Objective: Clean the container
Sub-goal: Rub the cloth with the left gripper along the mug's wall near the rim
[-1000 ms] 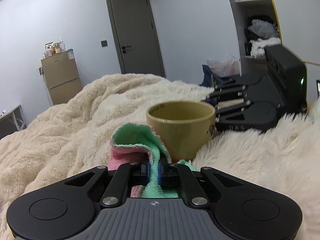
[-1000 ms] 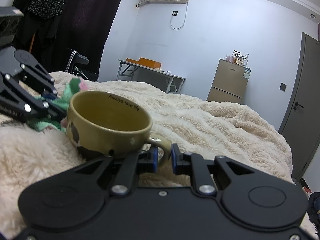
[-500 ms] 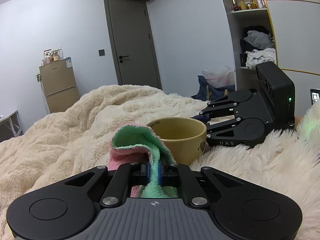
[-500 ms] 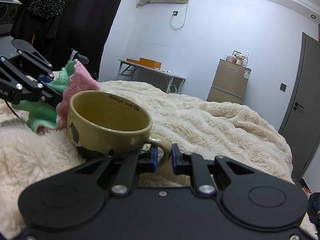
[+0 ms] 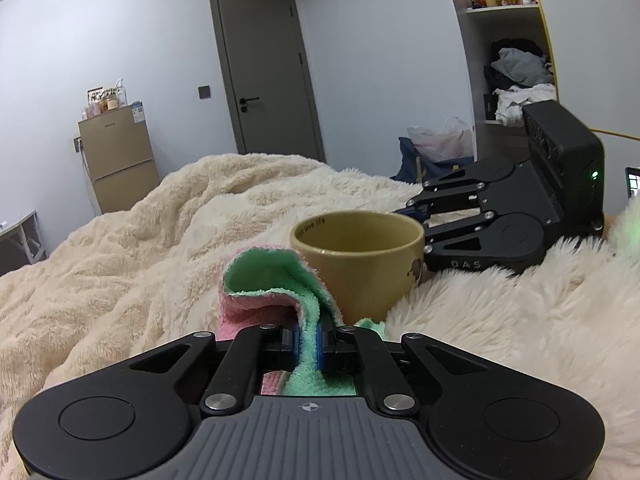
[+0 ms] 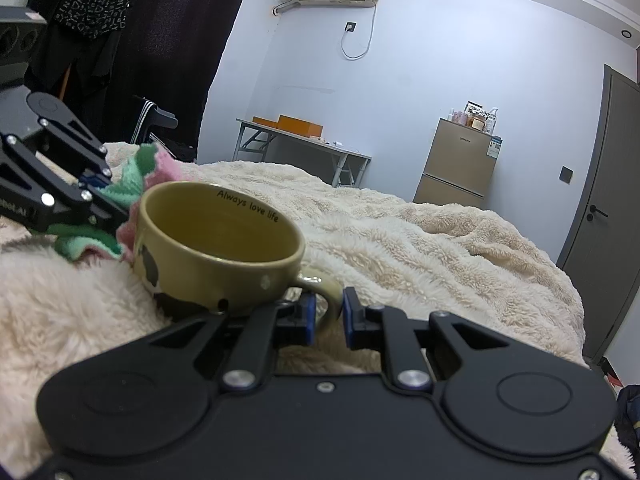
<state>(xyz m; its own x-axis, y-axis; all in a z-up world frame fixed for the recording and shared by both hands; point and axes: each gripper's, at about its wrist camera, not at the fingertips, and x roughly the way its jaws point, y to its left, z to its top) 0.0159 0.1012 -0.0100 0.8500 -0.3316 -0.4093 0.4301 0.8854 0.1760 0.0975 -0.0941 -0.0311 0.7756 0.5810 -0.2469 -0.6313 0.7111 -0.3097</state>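
Yellow cup (image 6: 218, 248) stands upright on fluffy cream blanket (image 6: 420, 248), words "Always love life" inside rim. Right gripper (image 6: 329, 314) closed on cup's handle (image 6: 326, 286). Pink-and-green cloth (image 5: 276, 288) just beside cup, on side away from handle; touching cup or not, can't tell. Left gripper (image 5: 308, 338) pinched tight on cloth. Small fridge (image 6: 456, 164) far behind cup, by wall.

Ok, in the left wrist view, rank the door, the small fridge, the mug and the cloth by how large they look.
1. door
2. mug
3. cloth and fridge: look alike, unranked.
Nearness enlarges the mug and cloth.
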